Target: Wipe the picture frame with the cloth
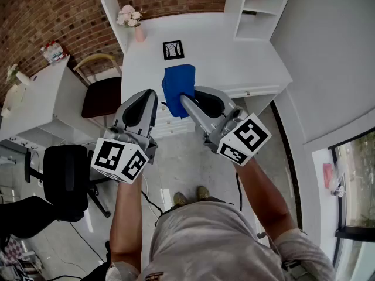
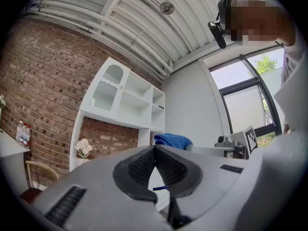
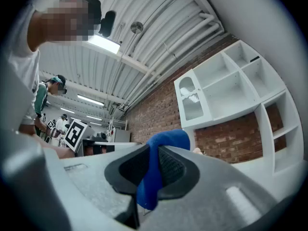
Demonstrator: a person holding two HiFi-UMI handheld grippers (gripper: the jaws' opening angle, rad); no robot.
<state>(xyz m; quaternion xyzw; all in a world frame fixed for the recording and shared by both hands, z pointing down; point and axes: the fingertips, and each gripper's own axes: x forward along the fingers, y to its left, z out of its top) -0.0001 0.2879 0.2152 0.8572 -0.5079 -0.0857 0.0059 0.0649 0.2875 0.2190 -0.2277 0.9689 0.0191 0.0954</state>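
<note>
- Small square black picture frame [image 1: 173, 50]: on the white desk [image 1: 234, 63], toward its rear middle. It holds a white picture with dark lines, possibly a tree; too small to confirm.
- Blue fabric cloth [image 1: 177, 81]: bunched, seen over the desk's front part, apart from the frame.
- Right gripper [image 3: 153, 150]: jaws clamped on a fold of the cloth, which bulges above the pads.
- Left gripper [image 2: 155, 150]: jaws fully together, nothing between them, held just off the desk's front edge.
- Marker cube [image 1: 120, 158] on the left gripper: black-and-white square patterns, not readable as text.

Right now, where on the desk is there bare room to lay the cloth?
Widest: desk right of the picture frame, up to the shelf unit. Narrower: between frame and flower vase. Crowded: front middle, under the cloth in the right gripper.
</note>
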